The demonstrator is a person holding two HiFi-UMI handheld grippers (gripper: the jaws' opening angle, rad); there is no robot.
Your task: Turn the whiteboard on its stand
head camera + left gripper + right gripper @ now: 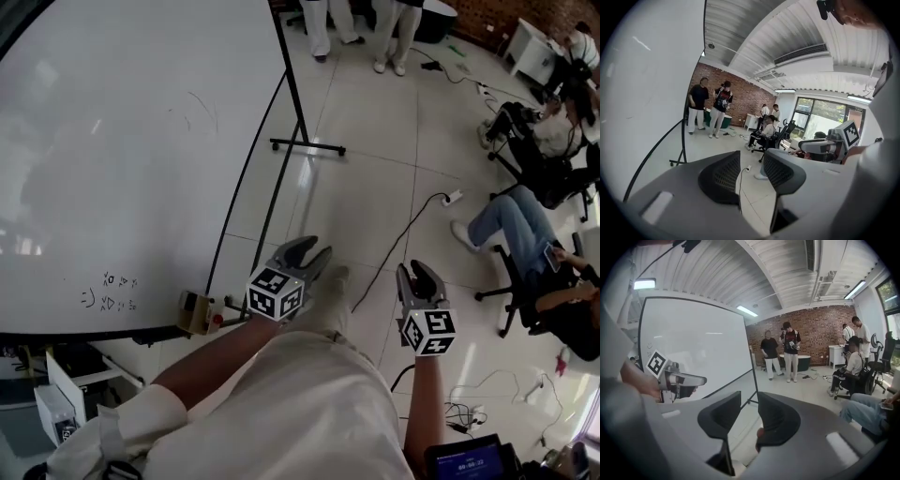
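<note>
The whiteboard [122, 141] stands at the left on its stand [307, 145], the left gripper [309, 248] and right gripper [419, 274] just right of it, jaws apart and empty; next, I judge, clamp its near right edge and swing it.

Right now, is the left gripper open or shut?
Open. The left gripper shows a clear gap between its jaws, and only the floor is seen through it.
</note>
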